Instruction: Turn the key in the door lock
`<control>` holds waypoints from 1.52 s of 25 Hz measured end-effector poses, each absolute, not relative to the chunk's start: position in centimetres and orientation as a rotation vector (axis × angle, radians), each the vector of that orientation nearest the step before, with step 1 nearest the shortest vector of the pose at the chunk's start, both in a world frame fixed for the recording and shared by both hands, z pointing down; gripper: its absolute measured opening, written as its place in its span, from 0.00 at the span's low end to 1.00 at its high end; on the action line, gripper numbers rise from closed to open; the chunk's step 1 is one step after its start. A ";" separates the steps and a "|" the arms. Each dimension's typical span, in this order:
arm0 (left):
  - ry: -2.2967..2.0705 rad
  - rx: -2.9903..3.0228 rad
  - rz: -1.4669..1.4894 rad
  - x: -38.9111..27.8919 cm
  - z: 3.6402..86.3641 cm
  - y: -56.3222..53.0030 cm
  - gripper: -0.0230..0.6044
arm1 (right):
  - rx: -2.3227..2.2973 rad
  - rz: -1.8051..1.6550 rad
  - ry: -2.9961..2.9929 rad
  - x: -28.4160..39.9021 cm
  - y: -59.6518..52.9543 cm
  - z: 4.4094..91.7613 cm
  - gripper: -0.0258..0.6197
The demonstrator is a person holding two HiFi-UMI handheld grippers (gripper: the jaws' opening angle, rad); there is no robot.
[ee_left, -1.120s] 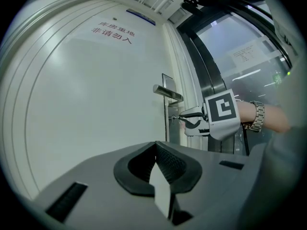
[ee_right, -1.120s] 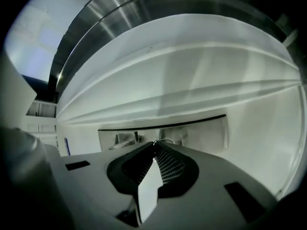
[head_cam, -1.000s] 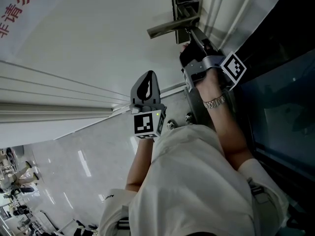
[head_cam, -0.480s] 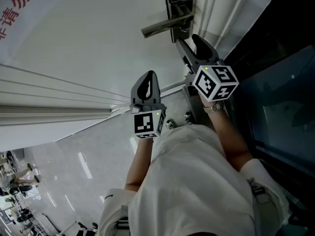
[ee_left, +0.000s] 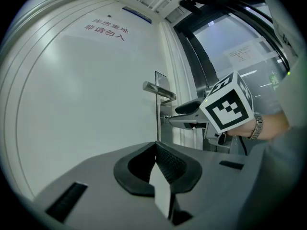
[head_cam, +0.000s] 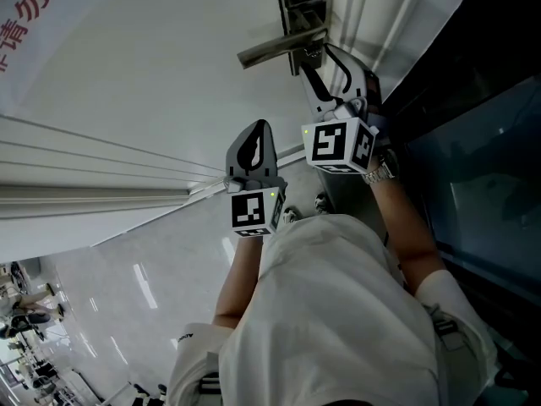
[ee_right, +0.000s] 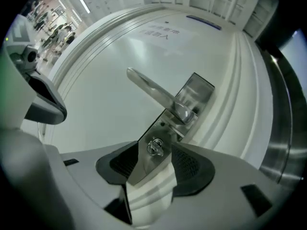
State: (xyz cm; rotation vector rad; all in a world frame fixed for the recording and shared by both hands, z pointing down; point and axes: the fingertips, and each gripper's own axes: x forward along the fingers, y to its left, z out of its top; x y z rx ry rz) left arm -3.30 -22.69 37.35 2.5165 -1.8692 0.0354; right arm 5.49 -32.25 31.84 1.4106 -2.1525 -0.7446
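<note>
Jaws just opened, the right hand-held gripper [head_cam: 328, 68] brackets the key [ee_right: 154, 146] below the handle [ee_right: 148, 90], apparently freed to regrip; the left hand-held gripper [head_cam: 254, 142] idles, pressed together.

The setting is the interior of a public or commercial building. Indicators: a white door [head_cam: 152, 66] bearing a red-lettered notice [ee_left: 104, 29], a metal lever handle [head_cam: 275, 47], a polished floor [head_cam: 127, 286] at lower left with distant people [head_cam: 21, 311], and a dark glass panel [head_cam: 490, 184] at right.

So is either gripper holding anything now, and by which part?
Nothing is held. The right gripper has just opened; the key sits in the lock between its fingers, untouched. The left gripper is shut and empty.
</note>
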 end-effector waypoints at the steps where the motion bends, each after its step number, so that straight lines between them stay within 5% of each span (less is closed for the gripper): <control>1: -1.870 2.518 0.035 -3.3 37.3 -22.8 0.05 | 1.377 -0.774 -2.128 5.3 -32.5 32.0 0.37; 5: -1.870 2.518 0.027 -3.2 37.2 -23.1 0.05 | 1.281 -0.861 -2.030 4.8 -33.4 32.7 0.36; 17: -1.869 2.506 0.027 -3.5 37.5 -24.3 0.05 | 1.365 -0.853 -2.035 4.9 -33.8 32.0 0.07; 29: -1.855 2.500 0.026 -3.9 37.8 -24.9 0.05 | 1.545 -0.610 -2.234 5.3 -34.1 31.6 0.06; 38: -1.848 2.505 0.024 -4.2 37.8 -24.8 0.05 | 1.683 -0.089 -2.584 6.0 -34.4 31.3 0.06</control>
